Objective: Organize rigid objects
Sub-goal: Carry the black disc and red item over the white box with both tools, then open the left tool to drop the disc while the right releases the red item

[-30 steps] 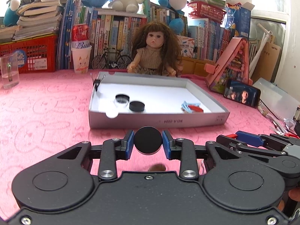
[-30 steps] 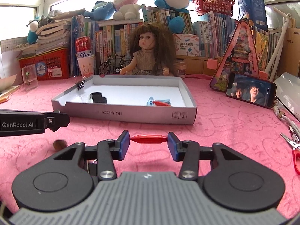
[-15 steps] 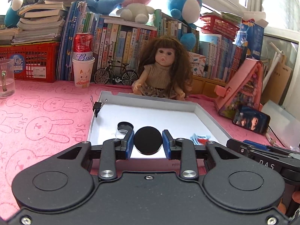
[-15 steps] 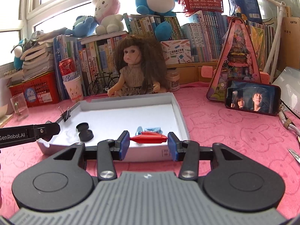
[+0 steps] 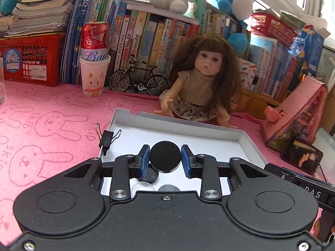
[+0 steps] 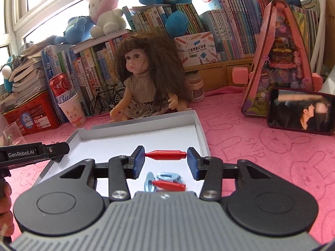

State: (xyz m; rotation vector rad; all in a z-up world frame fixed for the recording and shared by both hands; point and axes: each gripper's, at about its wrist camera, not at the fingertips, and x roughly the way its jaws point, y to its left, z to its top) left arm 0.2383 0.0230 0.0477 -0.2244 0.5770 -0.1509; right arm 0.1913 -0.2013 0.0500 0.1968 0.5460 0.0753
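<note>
Fingers [image 5: 144,160] clamping black disc [image 5: 165,156]

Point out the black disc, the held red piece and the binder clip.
black disc [image 5: 165,156]: left wrist view, middle of its flat face.
held red piece [image 6: 165,154]: right wrist view, middle of its body.
binder clip [image 5: 106,139]: left wrist view, its black body on the tray's left wall.

Support surface: table w/ pink bunny-print cloth [image 5: 48,125]. Directly on it: white shallow box [image 6: 202,131] at centre; doll [image 5: 201,83] at its far edge; paper cup [image 5: 94,75] far left; phone [image 6: 301,113] at right; pink house-shaped toy [image 6: 278,62] behind phone.
</note>
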